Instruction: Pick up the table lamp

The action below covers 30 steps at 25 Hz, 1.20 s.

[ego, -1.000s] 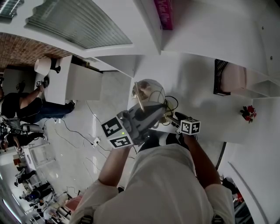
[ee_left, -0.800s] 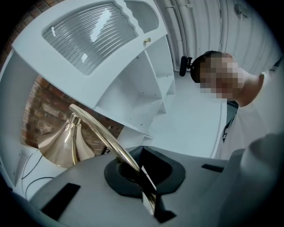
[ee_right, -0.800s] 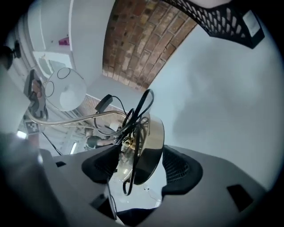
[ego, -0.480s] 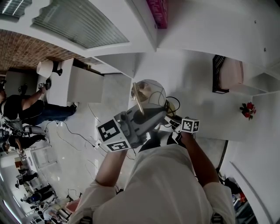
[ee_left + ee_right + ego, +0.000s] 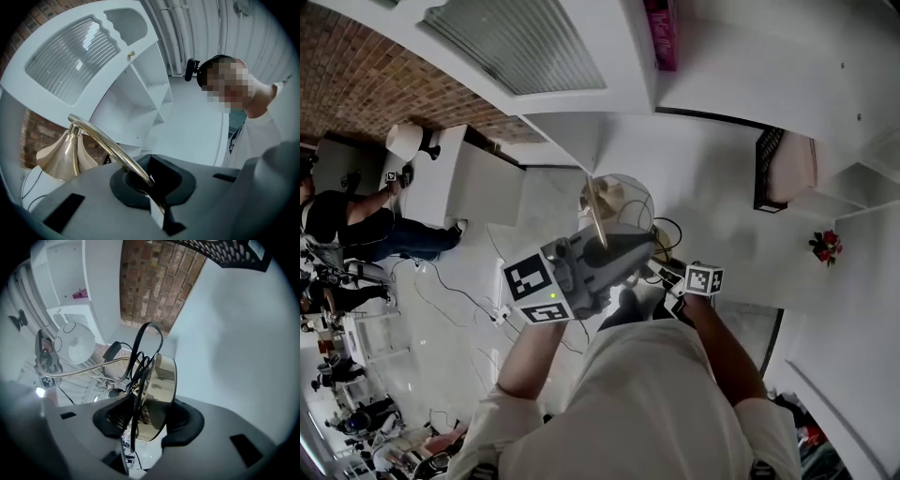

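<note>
The table lamp has a thin brass arm (image 5: 597,221), a pale globe shade (image 5: 619,197) and a round brass base (image 5: 159,392) with a black cord (image 5: 140,352) looped over it. My left gripper (image 5: 628,248) is shut on the brass arm (image 5: 101,140), which runs out of the jaws to a brass cone (image 5: 63,157). My right gripper (image 5: 666,274) has just been closing its jaws, and the base now sits on edge between the pads (image 5: 185,420), gripped. The globe shade (image 5: 75,343) shows at the far left in the right gripper view.
White shelving (image 5: 712,84) fills the upper right, with a pink box (image 5: 662,33), a black mesh basket (image 5: 769,169) and red flowers (image 5: 827,246). Cables (image 5: 502,309) trail on the floor. Another person (image 5: 347,225) works at a white cabinet (image 5: 455,173) at left.
The left gripper's marker cube has drifted a little left and up with the lamp arm still in its jaws. The head view has tilted, so more brick wall shows.
</note>
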{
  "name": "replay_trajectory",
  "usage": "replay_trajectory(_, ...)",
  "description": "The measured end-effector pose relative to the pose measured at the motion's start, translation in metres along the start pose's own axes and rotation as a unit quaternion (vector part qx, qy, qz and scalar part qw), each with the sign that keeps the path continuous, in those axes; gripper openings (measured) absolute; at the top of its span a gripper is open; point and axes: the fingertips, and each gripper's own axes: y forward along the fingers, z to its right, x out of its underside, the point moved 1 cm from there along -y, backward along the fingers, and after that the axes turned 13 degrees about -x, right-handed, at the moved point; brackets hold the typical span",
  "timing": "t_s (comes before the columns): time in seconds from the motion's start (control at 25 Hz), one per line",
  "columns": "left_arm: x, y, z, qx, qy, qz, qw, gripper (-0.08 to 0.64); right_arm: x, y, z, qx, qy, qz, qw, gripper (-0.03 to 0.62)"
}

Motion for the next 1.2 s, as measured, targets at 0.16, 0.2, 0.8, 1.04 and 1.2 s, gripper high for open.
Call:
replay_trajectory(0.16, -0.012, -0.024, 0.011, 0.013, 0.002, 0.005, 0.9999, 0.014, 0.011, 0.007, -0.022, -0.004, -0.014, -0.006, 1.000, 0.196)
replay_trajectory(0.2, -0.013, -0.030, 0.014, 0.016, 0.003, 0.006, 0.9998, 0.014, 0.015, 0.008, -0.026, -0.004, -0.017, -0.006, 1.000, 0.196)
replay_trajectory(0.8, -0.028, -0.146, 0.075, 0.077, 0.002, 0.011, 0.9970, 0.017, 0.108, 0.026, -0.100, -0.001, -0.041, 0.034, 0.999, 0.192)
replay_trajectory(1.04, -0.020, -0.189, 0.106, 0.096, 0.006, 0.008, 0.9954, 0.017, 0.153, 0.029, -0.121, -0.005, -0.049, 0.048, 0.998, 0.192)
replay_trajectory(1.2, -0.013, -0.214, 0.124, 0.106, 0.006, 0.006, 0.9943, 0.017, 0.182, 0.030, -0.131, -0.002, -0.054, 0.057, 0.997, 0.192)
